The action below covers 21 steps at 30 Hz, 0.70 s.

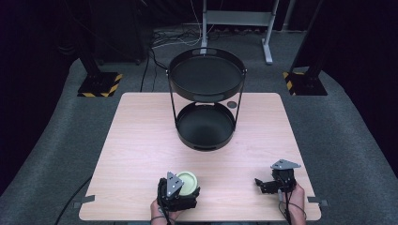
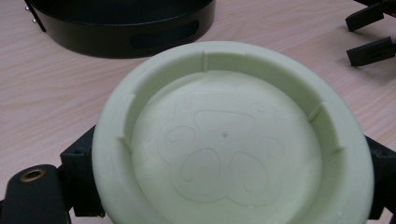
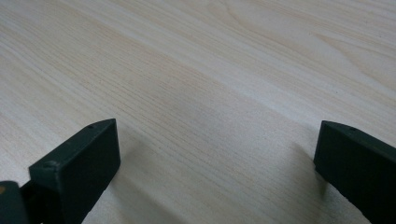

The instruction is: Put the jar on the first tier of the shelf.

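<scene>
Item: pale green lid point(image 2: 229, 135) — round, shallow, rimmed, with a faint embossed figure on its face. In the high view it sits at lower centre of the frame, near the front edge of the table point(image 1: 141, 140).

Holder: left gripper point(image 1: 180, 190). In the left gripper view its black fingers point(image 2: 79, 179) show at either edge of the lid, at lower left and lower right of the frame, pinching it across its width. The lid's flat face is tipped toward that camera; being round, it has no long axis to align.

Governing relation: the two-tier black tray stand point(image 1: 206, 93) lies straight up-frame from the lid in the high view, well apart from it. Its lower tray point(image 2: 121, 32) shows at the top left of the left gripper view, ahead of the lid. The left hand is the nearer to the lid — already on it.

Second holder: right gripper point(image 1: 263, 185), lower right of the high view, low over the table. Its fingers point(image 3: 79, 163) stand spread, with bare wood between them.

Pose: both forearms enter from the bottom edge of the high view; the left gripper points up-frame toward the stand, the right one toward frame left.

Judgement: any placing into the stand is a forward carry by the left hand.
</scene>
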Motion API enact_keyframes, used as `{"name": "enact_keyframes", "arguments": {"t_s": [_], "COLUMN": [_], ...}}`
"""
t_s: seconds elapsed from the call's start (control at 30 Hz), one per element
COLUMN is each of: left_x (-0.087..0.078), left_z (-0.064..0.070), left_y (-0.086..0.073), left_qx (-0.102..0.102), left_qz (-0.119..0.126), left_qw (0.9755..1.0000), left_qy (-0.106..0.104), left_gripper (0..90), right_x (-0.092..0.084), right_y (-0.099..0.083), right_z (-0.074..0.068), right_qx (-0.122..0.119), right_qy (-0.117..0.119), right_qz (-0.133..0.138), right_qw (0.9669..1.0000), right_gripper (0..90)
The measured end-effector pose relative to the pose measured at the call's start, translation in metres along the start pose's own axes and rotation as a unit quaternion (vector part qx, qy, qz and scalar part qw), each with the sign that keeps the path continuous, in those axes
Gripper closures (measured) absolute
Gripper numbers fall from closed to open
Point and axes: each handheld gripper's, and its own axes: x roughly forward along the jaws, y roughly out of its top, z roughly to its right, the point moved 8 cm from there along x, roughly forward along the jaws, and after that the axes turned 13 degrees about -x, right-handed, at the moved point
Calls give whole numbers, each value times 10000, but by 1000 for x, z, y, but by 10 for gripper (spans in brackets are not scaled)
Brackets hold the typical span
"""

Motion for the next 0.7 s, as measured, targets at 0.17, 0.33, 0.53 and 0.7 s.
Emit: {"name": "enact_keyframes", "arguments": {"t_s": [0.17,0.33,0.53,0.7], "left_x": [1,2,3,4], "left_z": [-2,-4,-6,-8], "left_y": [4,7,11,16], "left_qx": [-15,11,34,36], "left_qz": [32,39,82,117], "left_qw": [10000,10000,10000,9999], "left_qy": [3,1,12,13], "left_gripper": [113,113,112,112], "right_x": [0,0,0,0], "right_y": [0,0,0,0], "right_z": [0,0,0,0], "right_qx": [3,-1,-1,1], "right_qy": [-3,-12,-15,-18], "right_qz": [1,3,1,-3], "right_qw": [10000,10000,10000,10000], "right_gripper": [0,0,0,0]}}
